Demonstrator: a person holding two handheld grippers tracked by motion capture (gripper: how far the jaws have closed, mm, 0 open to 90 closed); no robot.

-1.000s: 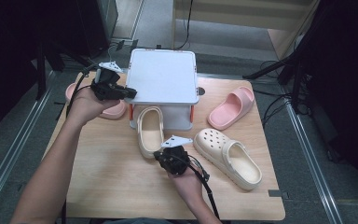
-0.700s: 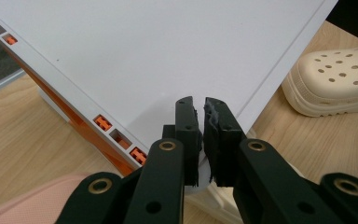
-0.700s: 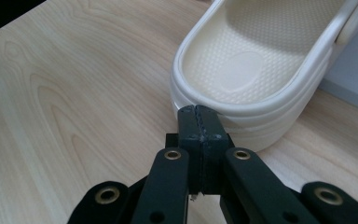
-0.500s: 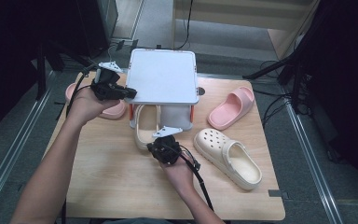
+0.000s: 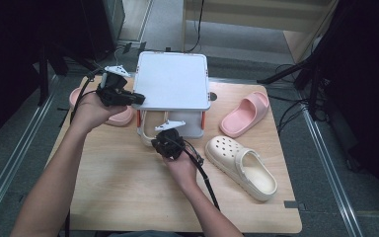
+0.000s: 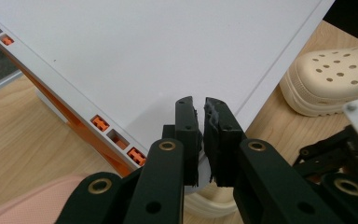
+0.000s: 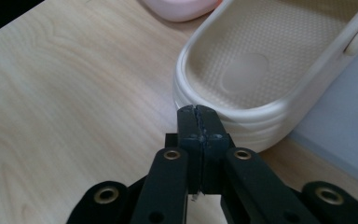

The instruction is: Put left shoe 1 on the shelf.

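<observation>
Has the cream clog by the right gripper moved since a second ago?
Yes. The cream clog, pushed by the shut right gripper, slid under the white box's lid.

The high view looked forward and down from above the person's side of the wooden table (image 5: pixel 128 187). The left gripper view sat close over the white lid (image 6: pixel 168 56), the right gripper view low above the tabletop (very near); both shared the cream clog (image 7: pixel 261 70) with the high view.
</observation>
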